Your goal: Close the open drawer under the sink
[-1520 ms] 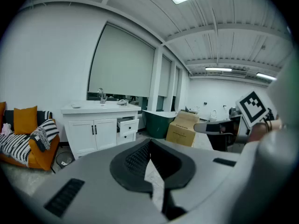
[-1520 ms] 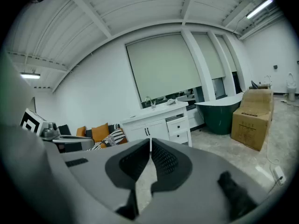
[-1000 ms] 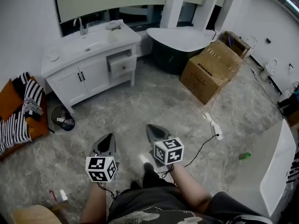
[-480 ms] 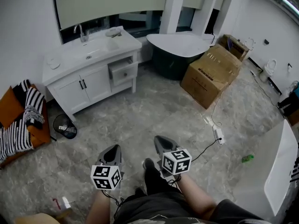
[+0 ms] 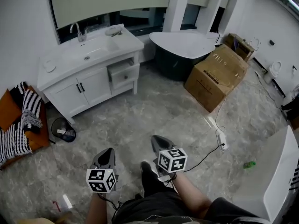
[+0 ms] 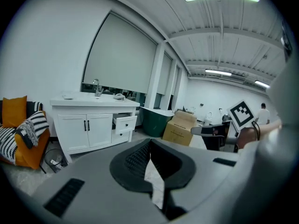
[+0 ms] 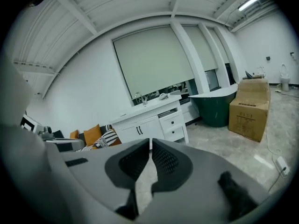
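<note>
**Drawer ajar at the vanity's right end, both grippers closed and far from it**

The open drawer (image 5: 124, 73) is the upper one in the right-hand end of the white vanity (image 5: 70, 85), just under the right corner of the worktop (image 5: 126, 42). Its front juts out from the cabinet face (the lower front beneath it sits flush). The sink (image 5: 93, 48) is sunk into the middle of the worktop, with a faucet (image 5: 77, 31) at the back edge. Two cabinet doors with dark handles fill the vanity's left part.

The left gripper (image 5: 110, 149) and the right gripper (image 5: 153, 139) are held low over the marbled floor (image 5: 154, 111), well apart from the vanity and pointing toward it. In the left gripper view the jaws meet at their tips, with nothing between them. In the right gripper view the jaws are together too, leaving only a hairline slit, and hold nothing.

Right of the vanity stands a dark bathtub (image 5: 180, 45) and then a cardboard box (image 5: 217, 71). A bin (image 5: 63, 126) sits off the vanity's left end, beside an orange seat with a striped throw (image 5: 21, 120). A power strip (image 5: 221, 139) lies on the floor near the right gripper.
</note>
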`<state>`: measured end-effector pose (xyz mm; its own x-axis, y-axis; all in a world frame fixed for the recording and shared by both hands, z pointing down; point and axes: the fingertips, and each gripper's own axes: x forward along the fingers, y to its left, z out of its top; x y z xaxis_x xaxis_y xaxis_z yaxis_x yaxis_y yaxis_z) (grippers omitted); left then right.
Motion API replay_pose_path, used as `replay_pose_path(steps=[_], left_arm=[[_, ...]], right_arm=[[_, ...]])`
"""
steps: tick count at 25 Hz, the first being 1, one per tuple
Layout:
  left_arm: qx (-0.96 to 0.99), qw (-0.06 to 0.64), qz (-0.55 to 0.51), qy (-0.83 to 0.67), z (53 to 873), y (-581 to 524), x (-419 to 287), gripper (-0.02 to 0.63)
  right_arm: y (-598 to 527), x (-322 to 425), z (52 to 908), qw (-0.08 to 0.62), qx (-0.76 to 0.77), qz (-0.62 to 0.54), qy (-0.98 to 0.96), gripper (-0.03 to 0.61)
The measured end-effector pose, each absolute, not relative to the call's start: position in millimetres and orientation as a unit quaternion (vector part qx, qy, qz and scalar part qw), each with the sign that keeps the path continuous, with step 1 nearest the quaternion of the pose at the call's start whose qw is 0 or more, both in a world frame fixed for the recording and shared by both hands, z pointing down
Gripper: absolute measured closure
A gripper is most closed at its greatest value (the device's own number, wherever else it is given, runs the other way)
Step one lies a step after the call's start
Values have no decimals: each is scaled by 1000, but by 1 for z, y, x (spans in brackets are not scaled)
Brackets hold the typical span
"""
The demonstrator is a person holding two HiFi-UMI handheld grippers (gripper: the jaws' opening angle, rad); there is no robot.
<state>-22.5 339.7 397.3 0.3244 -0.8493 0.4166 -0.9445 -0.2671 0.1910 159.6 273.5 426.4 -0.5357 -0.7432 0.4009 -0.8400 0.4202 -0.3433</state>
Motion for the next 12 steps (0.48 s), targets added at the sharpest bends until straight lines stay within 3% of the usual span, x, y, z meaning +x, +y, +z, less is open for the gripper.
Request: replay_pose_path(steps=[12], left_arm=[[746,222,100,-621,386,202,-29,598]], right_arm=[[115,156,431,122,424,254,-861,545]])
